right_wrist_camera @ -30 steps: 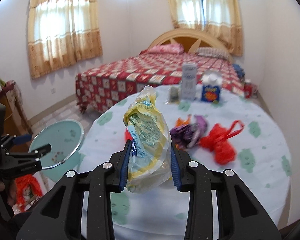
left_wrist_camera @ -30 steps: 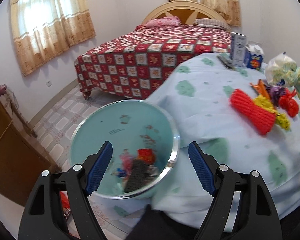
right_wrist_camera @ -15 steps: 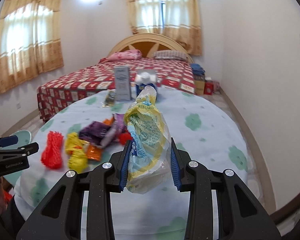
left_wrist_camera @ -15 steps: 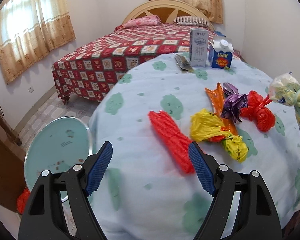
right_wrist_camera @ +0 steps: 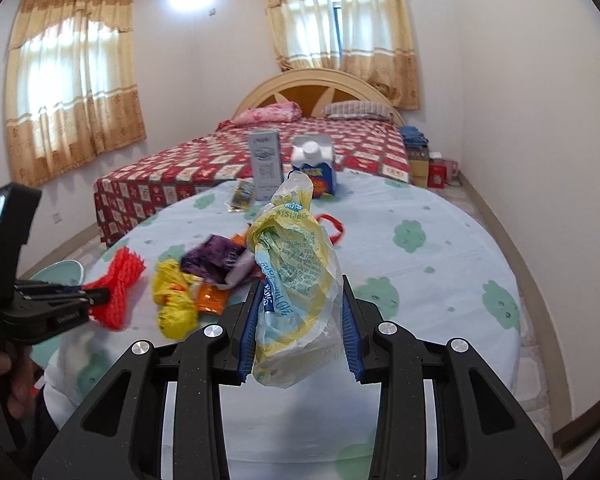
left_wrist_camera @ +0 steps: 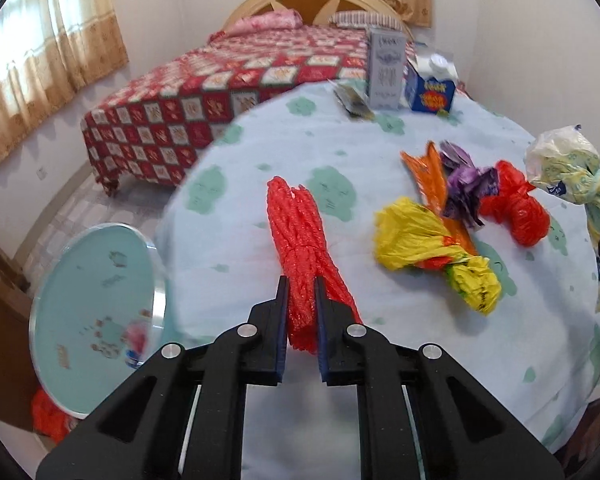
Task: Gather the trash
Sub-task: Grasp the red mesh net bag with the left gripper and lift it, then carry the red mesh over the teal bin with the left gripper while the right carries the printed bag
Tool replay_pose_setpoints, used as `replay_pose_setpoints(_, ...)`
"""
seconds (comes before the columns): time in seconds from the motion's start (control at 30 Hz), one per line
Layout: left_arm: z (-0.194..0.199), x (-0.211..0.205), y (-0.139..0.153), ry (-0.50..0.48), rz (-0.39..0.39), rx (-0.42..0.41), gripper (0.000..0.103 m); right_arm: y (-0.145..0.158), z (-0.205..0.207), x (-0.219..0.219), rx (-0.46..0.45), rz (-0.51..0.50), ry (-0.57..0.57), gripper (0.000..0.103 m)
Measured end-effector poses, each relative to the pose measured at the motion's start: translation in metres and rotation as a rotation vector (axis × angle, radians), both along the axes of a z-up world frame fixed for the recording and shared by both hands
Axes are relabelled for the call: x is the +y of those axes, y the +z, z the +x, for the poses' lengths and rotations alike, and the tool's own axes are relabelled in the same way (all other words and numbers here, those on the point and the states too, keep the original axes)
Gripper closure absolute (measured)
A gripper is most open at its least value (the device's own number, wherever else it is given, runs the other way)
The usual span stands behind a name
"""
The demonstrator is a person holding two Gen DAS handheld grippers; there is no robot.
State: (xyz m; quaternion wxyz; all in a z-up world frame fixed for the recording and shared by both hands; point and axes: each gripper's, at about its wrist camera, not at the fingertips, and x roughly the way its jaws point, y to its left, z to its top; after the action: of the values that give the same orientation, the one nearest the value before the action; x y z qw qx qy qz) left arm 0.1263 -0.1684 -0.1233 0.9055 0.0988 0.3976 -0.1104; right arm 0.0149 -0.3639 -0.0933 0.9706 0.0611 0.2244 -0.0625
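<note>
— What's the room like?
— A bedroom: a bed (right_wrist_camera: pixel 312 148) with a red patchwork cover stands behind a round bench (left_wrist_camera: pixel 260 248) draped in a pale blue cloth with green blotches.

— And the left claw (left_wrist_camera: pixel 300 308)?
— Its jaws are pinched together on the near end of a red mesh net (left_wrist_camera: pixel 304 232), which lies lengthwise on the cloth.

— The right claw (right_wrist_camera: pixel 300 320)?
— Clamped on a crumpled yellow and clear plastic bag (right_wrist_camera: pixel 296 280), held upright above the bench.

— Other trash?
— A yellow wrapper (left_wrist_camera: pixel 432 248), an orange wrapper (left_wrist_camera: pixel 432 172), a purple wrapper (left_wrist_camera: pixel 464 184) and a red plastic bag (left_wrist_camera: pixel 516 208) lie bunched together to the right of the net.

— Where's the bin?
— A teal bin (left_wrist_camera: pixel 96 300) sits on the floor just off the bench's left edge, scraps inside.

— Anything at the far side?
— A grey carton (left_wrist_camera: pixel 386 68) and a blue carton (left_wrist_camera: pixel 430 88) stand upright side by side.
</note>
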Motion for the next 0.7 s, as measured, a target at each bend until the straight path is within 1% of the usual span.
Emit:
replay_pose_setpoints(0.23,-0.008,0.044,0.012,0.015,0.014,-0.035,0.091,0.008,0.011,0.029,-0.006,-0.029,0.048,0.067)
replay_pose_setpoints(0.37,-0.011,0.066,0.017,0.031,0.042,-0.063,0.092,0.014,0.017,0.043,-0.014,-0.041,0.068,0.067)
replay_pose_setpoints(0.53,-0.015,0.088,0.023,0.048,0.061,-0.09,0.092,0.021,0.03,0.064,-0.022,-0.058,0.103,0.067)
replay_pose_setpoints(0.7,-0.015,0.111,0.03,0.085,0.062,-0.118,0.092,0.027,0.041,0.084,-0.024,-0.077,0.144,0.067)
